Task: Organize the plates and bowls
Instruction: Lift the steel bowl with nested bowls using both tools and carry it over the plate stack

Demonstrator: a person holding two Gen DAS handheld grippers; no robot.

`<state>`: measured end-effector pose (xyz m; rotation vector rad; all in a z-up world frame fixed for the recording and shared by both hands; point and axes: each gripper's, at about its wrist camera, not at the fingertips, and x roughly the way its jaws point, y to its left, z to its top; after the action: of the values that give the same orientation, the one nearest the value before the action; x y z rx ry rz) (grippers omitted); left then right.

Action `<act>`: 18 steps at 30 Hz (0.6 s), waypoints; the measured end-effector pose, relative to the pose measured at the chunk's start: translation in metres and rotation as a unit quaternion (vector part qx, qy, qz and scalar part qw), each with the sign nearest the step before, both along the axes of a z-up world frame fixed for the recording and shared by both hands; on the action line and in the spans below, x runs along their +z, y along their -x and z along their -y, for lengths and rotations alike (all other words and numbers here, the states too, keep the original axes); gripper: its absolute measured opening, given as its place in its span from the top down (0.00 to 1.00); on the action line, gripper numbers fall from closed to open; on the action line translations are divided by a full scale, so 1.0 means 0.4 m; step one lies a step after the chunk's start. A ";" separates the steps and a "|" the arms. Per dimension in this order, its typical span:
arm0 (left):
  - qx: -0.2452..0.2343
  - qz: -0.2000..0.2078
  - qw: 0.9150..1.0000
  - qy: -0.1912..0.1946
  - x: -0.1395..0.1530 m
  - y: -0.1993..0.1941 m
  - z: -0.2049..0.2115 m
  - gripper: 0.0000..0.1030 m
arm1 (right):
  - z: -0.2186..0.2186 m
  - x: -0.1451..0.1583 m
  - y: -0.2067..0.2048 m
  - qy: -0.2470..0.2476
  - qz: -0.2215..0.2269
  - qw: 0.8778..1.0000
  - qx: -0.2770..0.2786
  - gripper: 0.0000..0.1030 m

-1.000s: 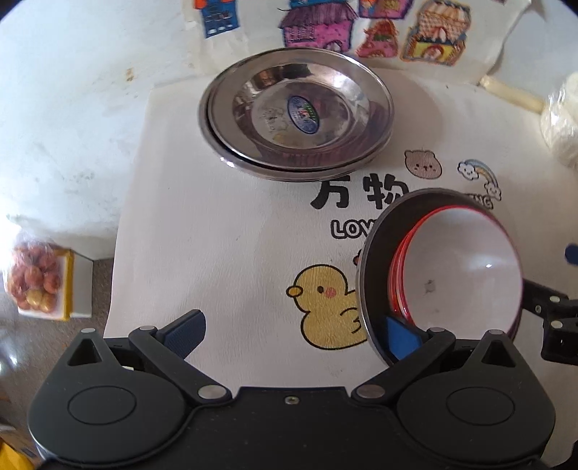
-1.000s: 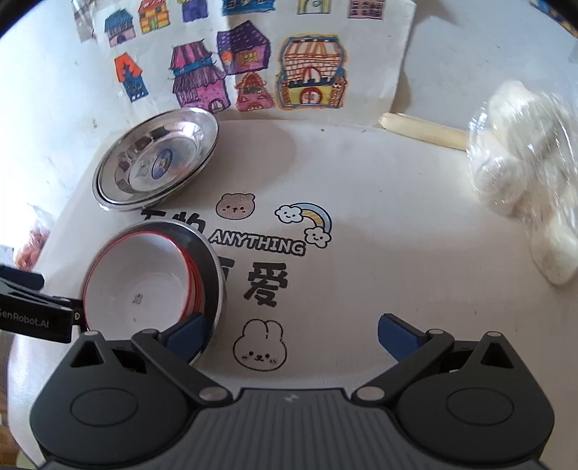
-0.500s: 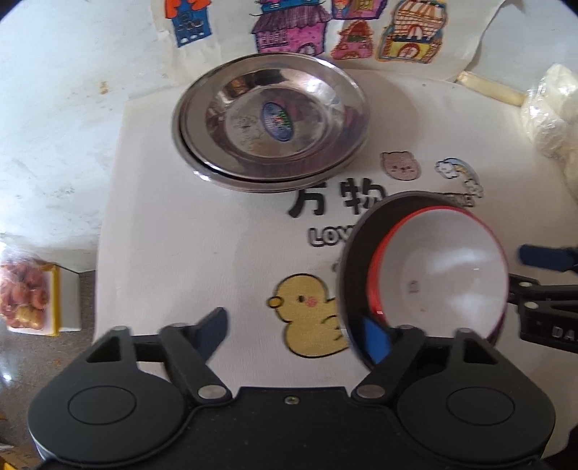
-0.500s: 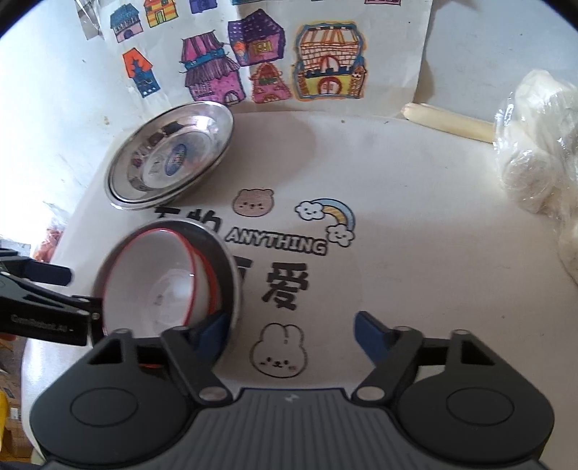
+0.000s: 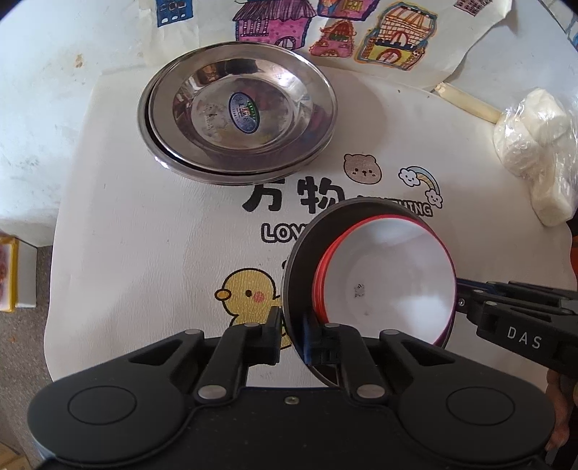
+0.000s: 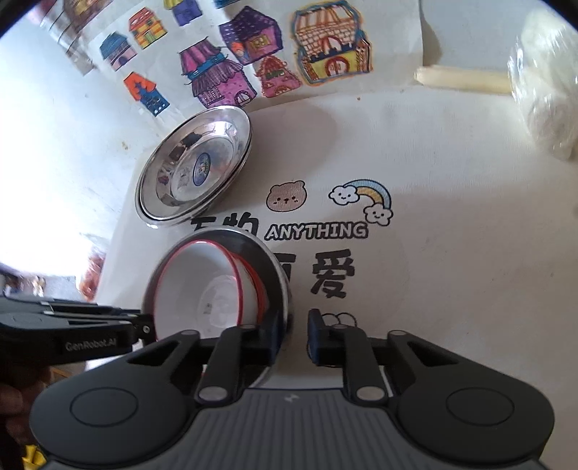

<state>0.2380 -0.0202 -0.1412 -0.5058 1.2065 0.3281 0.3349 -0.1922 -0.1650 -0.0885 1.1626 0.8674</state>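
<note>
The left gripper has its jaws closed on the rim of the steel bowl, on the side near the duck print. One finger is outside the wall and the other is inside it. The right gripper is closed on the opposite side of the same rim, also with one finger inside and one outside.

Inside the steel bowl sit the red-rimmed white bowls, nested one in the other. This stack stands near the front edge of the table, on a white printed cloth, and it covers part of the black letters.

The steel plates lie stacked toward the back left corner of the cloth, well apart from the bowls, with a blue sticker in the middle of the top one.

At the right edge of the table is a plastic bag with white lumps. Beside it lies a pale stick. A paper with coloured houses lies along the back edge.
</note>
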 end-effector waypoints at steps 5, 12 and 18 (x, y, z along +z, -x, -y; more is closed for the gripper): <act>0.007 0.003 1.000 0.010 -0.001 0.006 -0.007 0.90 | -0.001 -0.001 0.006 -0.003 -0.004 1.000 -0.007 0.90; 0.013 0.002 0.999 0.038 -0.005 0.014 -0.018 0.92 | 0.006 -0.002 0.010 0.003 -0.019 1.000 -0.019 0.91; 0.007 0.003 0.999 0.051 -0.004 0.020 -0.016 0.92 | 0.024 -0.002 0.024 0.004 -0.034 0.999 -0.037 0.91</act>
<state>0.2301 -0.0137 -0.1428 -0.6032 1.2181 0.2777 0.3254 -0.2017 -0.1657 -0.0234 1.2259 0.8056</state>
